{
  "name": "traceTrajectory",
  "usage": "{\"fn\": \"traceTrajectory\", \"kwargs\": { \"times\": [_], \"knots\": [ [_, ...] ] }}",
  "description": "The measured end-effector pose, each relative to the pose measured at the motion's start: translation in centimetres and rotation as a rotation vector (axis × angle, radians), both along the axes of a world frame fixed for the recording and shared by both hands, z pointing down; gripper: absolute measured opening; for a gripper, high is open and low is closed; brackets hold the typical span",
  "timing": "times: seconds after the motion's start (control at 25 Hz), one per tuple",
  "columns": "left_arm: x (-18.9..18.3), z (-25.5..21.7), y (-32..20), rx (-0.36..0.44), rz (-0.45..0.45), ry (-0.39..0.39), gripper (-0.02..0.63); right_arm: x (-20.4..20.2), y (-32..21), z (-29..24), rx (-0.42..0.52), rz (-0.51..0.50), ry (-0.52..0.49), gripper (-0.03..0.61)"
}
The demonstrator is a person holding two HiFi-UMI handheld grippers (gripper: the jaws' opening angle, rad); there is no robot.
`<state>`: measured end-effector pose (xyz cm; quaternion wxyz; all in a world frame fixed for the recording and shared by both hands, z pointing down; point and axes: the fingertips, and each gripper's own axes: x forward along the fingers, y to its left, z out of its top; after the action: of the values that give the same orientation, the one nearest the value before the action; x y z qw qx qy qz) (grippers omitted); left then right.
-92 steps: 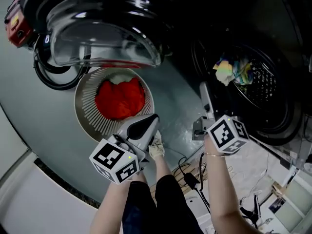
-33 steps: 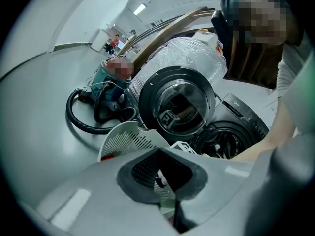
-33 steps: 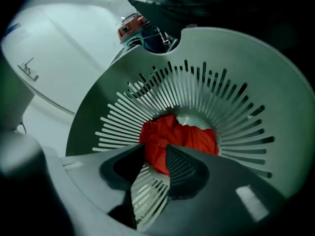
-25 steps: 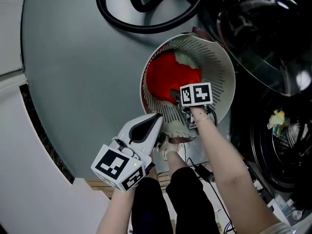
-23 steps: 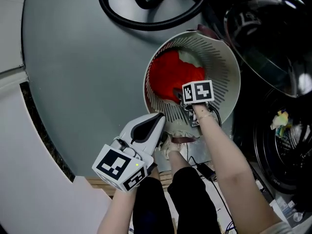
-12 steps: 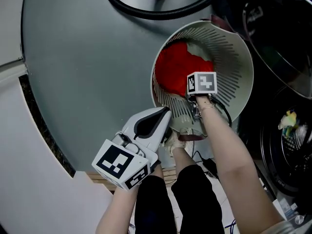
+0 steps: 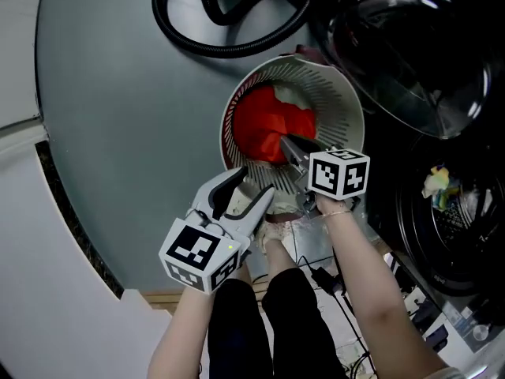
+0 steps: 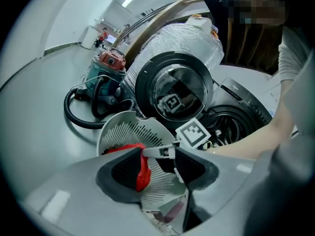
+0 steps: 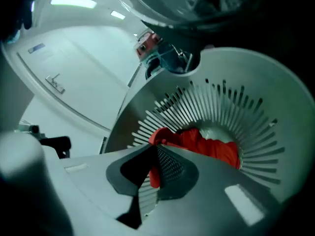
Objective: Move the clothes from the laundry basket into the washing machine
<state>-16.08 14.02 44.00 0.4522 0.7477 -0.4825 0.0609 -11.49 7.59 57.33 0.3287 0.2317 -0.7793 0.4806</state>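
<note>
Behind basket of red cloth: black hose | rightward: open washer door

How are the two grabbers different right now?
The left gripper has its jaws apart with nothing pinched between them; the right gripper has just closed its jaws on the red cloth. The left gripper waits at the near rim of the laundry basket; the right gripper reaches into the basket. Both point toward the basket.

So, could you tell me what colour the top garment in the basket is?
The garment is red, clearest in the head view.
</note>
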Motion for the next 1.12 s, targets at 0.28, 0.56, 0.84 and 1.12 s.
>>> {"fn": "traceTrajectory", "kwargs": {
  "times": [0.28,0.56,0.84,1.12],
  "knots": [
    [2.0,-4.1,-1.9,-0.004,0.078,-0.093,0.288,1.2,-1.6,-15.7,0.151,0.028,-0.223,0.046],
    [7.1,-7.8,-5.7,0.069,0.230,-0.099,0.324,5.9,-1.4,-28.8,0.387,0.059,-0.370,0.044],
    [13.3,-10.0,-7.9,0.131,0.416,-0.036,0.324,11.0,-1.5,-36.0,0.510,0.122,-0.459,0.044],
    [15.4,-10.2,-9.1,0.104,0.452,-0.050,0.026,16.5,-1.9,-37.7,0.592,0.242,-0.444,0.044]
  ]
}}
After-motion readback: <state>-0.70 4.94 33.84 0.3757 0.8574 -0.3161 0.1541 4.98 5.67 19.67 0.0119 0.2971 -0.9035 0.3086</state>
